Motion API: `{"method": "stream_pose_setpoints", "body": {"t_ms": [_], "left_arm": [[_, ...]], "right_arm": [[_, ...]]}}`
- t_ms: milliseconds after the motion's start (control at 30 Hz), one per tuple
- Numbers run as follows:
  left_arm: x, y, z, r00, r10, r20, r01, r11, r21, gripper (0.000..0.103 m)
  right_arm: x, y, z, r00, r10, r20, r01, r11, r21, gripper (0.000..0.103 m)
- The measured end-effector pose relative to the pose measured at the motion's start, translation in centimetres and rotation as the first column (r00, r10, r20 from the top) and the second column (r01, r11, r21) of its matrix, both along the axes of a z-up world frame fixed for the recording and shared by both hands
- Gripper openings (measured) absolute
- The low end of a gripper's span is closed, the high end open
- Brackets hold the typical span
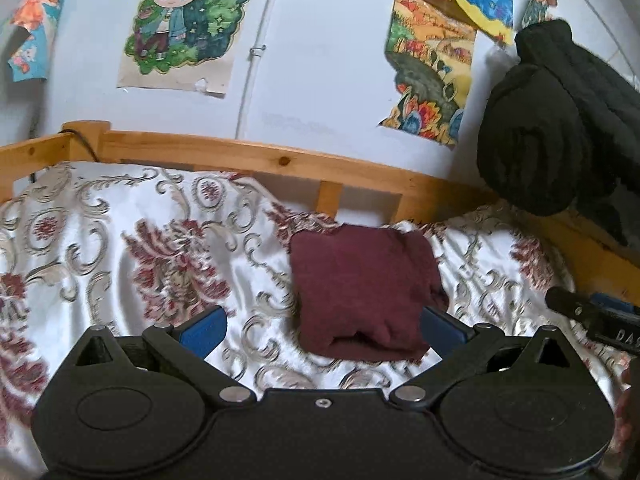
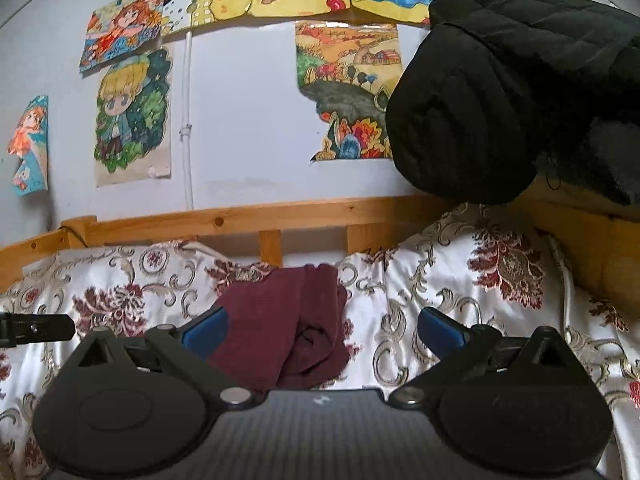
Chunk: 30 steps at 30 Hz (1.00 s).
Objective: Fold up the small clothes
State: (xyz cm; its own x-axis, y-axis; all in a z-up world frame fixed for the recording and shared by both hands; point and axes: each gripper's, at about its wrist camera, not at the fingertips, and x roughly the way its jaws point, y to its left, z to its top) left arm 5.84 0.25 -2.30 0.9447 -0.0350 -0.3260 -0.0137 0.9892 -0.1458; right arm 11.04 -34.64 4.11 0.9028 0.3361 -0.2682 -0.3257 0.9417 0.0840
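Observation:
A small maroon garment point(image 1: 362, 292) lies folded into a thick square on the patterned bedspread point(image 1: 120, 248). My left gripper point(image 1: 322, 326) is open and empty, its blue fingertips point(image 1: 204, 326) spread just short of the garment's near edge. In the right wrist view the same garment point(image 2: 280, 320) lies ahead and to the left, its open folded end facing me. My right gripper point(image 2: 322, 326) is open and empty, with its left fingertip at the garment's near left side. The right gripper's tip point(image 1: 592, 316) shows at the right edge of the left wrist view.
A wooden bed rail point(image 1: 280, 160) runs along the wall behind the bedspread. A black padded jacket point(image 2: 500, 92) hangs over the rail at the right. Children's drawings point(image 2: 132, 116) are taped on the white wall. The left gripper's tip point(image 2: 36, 328) shows at the left edge.

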Motion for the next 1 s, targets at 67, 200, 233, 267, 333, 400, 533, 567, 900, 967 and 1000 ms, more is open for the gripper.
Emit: {"method": "stream_pose_setpoints", "body": {"t_ms": [67,200,233,267,333,400,533,567,900,967,1000], "left_arm": [[-0.6,-0.3,-0.3,1.000,-0.004,-0.015,0.004,0.999,0.031,0.102],[-1.6,-0.6,-0.5,1.000,-0.002,-0.030,0.004,0.998,0.058,0.102],[-1.9,-0.5,-0.6,1.000,0.005,-0.030,-0.003,0.998,0.059,0.102],[-2.1,-0.5,-0.6,0.999,0.012,-0.032,-0.010,0.998,0.061,0.102],[-2.6,-0.5,-0.8,0.999,0.018,-0.033,-0.016,0.998,0.068,0.102],[-3.1,-0.6,-0.9,0.999,0.021,-0.036,-0.018,0.997,0.076,0.102],[-4.1,-0.8,-1.1,0.999,0.033,-0.028,-0.030,0.996,0.079,0.102],[-4.4,-0.9,-1.2,0.999,0.038,-0.024,-0.036,0.996,0.081,0.102],[-4.7,-1.5,-1.9,0.995,0.073,-0.066,-0.065,0.991,0.115,0.102],[-4.7,-1.5,-2.0,0.994,0.078,-0.071,-0.069,0.991,0.119,0.102],[-4.6,-1.5,-2.1,0.994,0.081,-0.075,-0.071,0.990,0.122,0.102]], "right_arm": [[-0.6,0.1,-0.2,1.000,0.015,-0.010,-0.015,1.000,-0.004,0.103],[-2.2,0.5,-0.3,0.999,0.038,-0.012,-0.038,0.999,-0.037,0.103],[-2.5,0.6,-0.3,0.999,0.042,-0.014,-0.042,0.998,-0.040,0.103],[-2.8,0.6,-0.4,0.999,0.046,-0.020,-0.047,0.998,-0.043,0.103],[-3.4,0.6,-0.5,0.998,0.052,-0.026,-0.053,0.997,-0.049,0.103],[-3.9,0.6,-0.5,0.998,0.051,-0.031,-0.053,0.997,-0.056,0.103],[-4.6,0.3,-0.7,0.998,0.044,-0.052,-0.047,0.998,-0.048,0.103],[-4.7,0.2,-0.8,0.997,0.041,-0.059,-0.044,0.998,-0.046,0.103],[-4.8,0.0,-1.5,0.994,0.028,-0.103,-0.036,0.997,-0.070,0.103],[-4.6,0.1,-1.7,0.993,0.022,-0.118,-0.031,0.997,-0.077,0.103],[-4.5,0.1,-1.8,0.992,0.018,-0.125,-0.028,0.996,-0.081,0.103]]}}
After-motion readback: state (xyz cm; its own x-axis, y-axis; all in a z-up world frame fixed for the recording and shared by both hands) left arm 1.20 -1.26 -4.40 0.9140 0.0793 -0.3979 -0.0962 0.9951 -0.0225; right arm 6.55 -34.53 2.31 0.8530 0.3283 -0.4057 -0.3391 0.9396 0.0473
